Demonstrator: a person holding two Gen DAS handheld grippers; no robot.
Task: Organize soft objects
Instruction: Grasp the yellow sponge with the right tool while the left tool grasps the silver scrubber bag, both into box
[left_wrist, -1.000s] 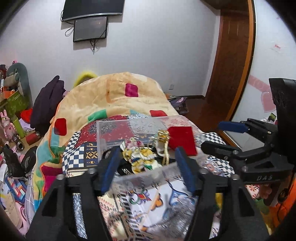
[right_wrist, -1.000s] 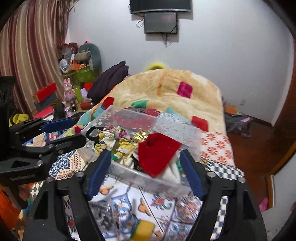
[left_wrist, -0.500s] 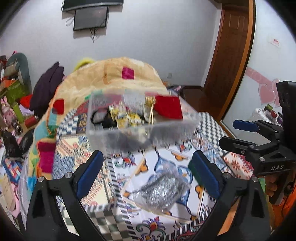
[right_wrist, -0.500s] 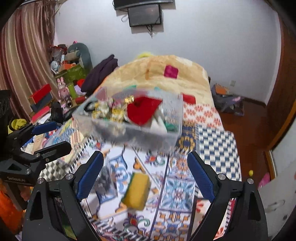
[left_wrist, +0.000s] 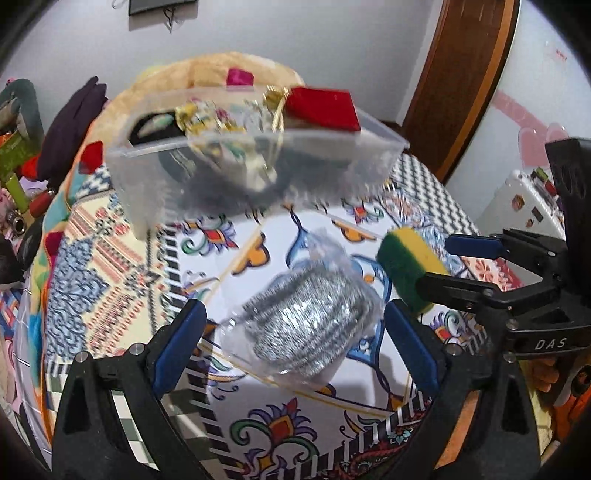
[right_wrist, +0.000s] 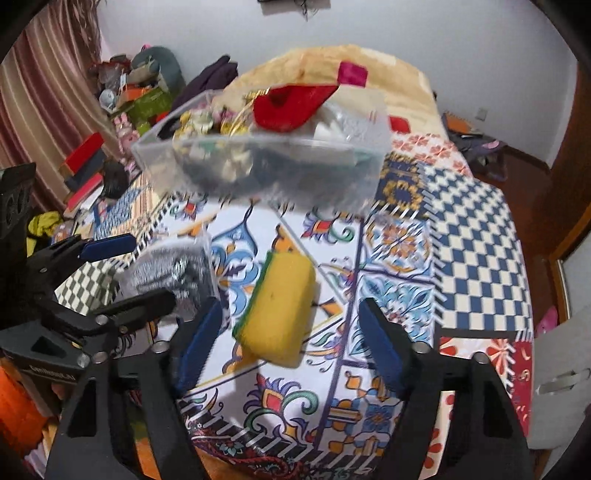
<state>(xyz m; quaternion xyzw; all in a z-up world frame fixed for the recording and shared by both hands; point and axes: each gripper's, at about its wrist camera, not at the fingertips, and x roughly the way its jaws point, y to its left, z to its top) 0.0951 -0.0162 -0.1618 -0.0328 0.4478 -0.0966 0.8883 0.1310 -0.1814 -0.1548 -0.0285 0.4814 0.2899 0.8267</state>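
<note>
A clear plastic bin stands on the patterned bedspread, filled with soft items: a red cloth, floral fabric and dark pieces. It also shows in the right wrist view. A bagged steel-wool scourer lies in front of it, between the open jaws of my left gripper. A yellow and green sponge lies to its right, between the open jaws of my right gripper. Neither gripper touches its object. The sponge also shows in the left wrist view, the scourer in the right wrist view.
The bed has a patchwork cover and an orange blanket at its far end. Clutter of toys, boxes and dark clothes lines the left side. A wooden door stands to the right.
Both grippers have pulled back from the bin, opened wider and tilted down. The scourer now lies between the left jaws and the sponge between the right jaws.
</note>
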